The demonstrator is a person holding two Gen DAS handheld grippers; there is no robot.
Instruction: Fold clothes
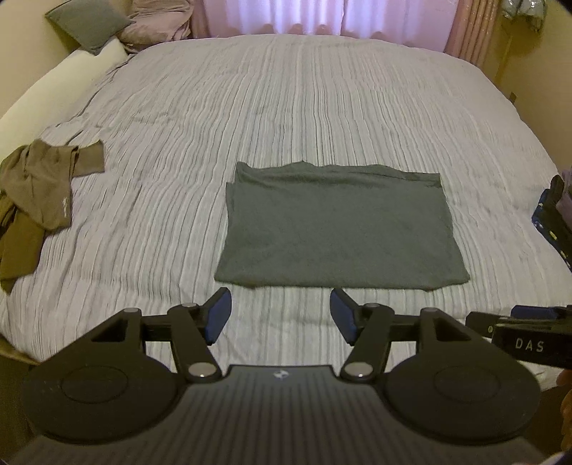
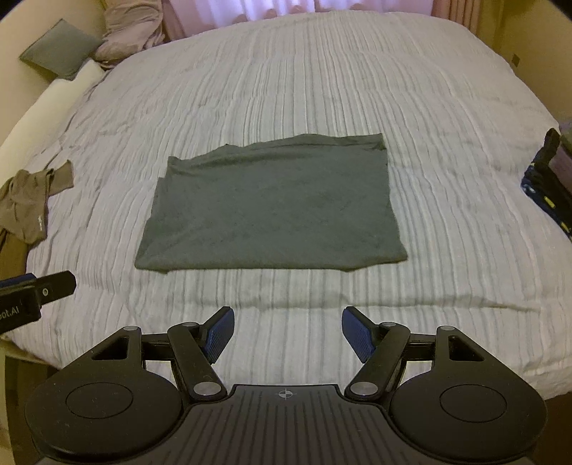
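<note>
Both grippers, left gripper and right gripper, gape empty. Only the left view shows window curtains at twelve o'clock. The grey shirt lies folded flat.

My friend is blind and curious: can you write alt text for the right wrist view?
A dark grey folded garment lies flat mid-bed, beyond the open, empty right gripper. Crumpled brown clothes sit at the left edge, and the left gripper pokes in there.

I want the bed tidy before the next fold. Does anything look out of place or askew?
The brown garment lies crumpled at the bed's left edge, partly hanging off. The folded grey garment lies flat, though its far edge is wavy and uneven.
</note>
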